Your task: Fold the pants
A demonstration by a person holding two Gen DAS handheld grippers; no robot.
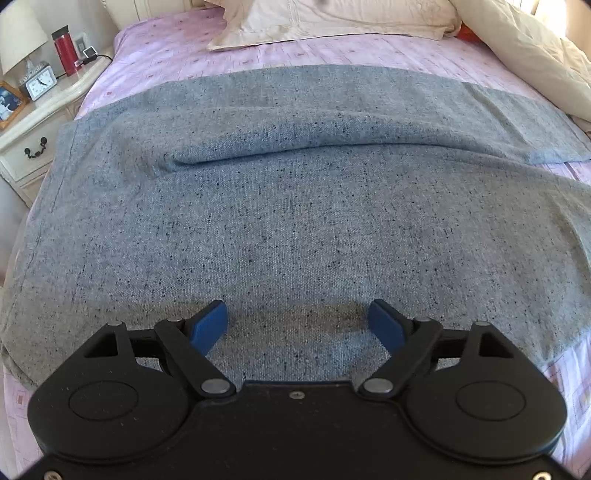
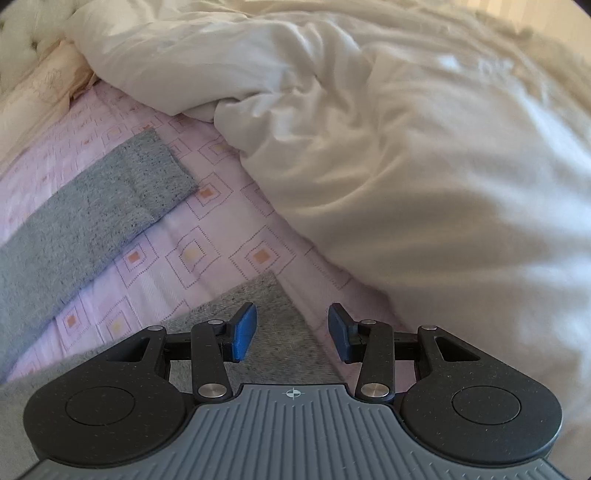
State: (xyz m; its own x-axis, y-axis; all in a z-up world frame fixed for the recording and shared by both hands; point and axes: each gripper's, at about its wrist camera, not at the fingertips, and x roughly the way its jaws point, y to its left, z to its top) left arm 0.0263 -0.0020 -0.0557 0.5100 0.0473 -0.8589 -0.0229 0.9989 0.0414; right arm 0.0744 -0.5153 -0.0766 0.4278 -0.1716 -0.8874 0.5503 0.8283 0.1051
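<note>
Left gripper (image 1: 297,322), black linkage arms with blue pads (image 1: 210,325): jaws spread wide, holding nothing, poised low over the near side of the pants. Right gripper (image 2: 292,331), same build on a ribbed grey body: jaws moderately apart, also holding nothing, above the corner of a trouser-leg hem.

Left wrist view, listed left to right:
- White bedside table with a dark drop-handle drawer (image 1: 35,127), carrying a framed photograph (image 1: 9,103), a white-faced alarm clock (image 1: 40,84), a cream-shaded lamp (image 1: 20,35) and a red flask with a black lid (image 1: 64,51).
- Pink bedsheet printed with small squares (image 1: 162,48).
- Grey-blue speckled woven pants (image 1: 295,206), spread flat across the sheet, waist toward the bedside table, legs running right; a long ridge of fabric (the split between the two legs) crosses the middle.
- Cream pillow (image 1: 332,18) at the head of the bed, beyond the pants.
- Off-white crumpled duvet (image 1: 546,59) at the far right.

Right wrist view, listed left to right:
- Farther trouser leg (image 2: 92,214), lying flat on the sheet, hem end square.
- Nearer leg's hem corner (image 2: 273,314), directly under the pads, flat on the sheet.
- Duvet (image 2: 424,166), heaped just beside both hems, filling the right half of the view.
</note>
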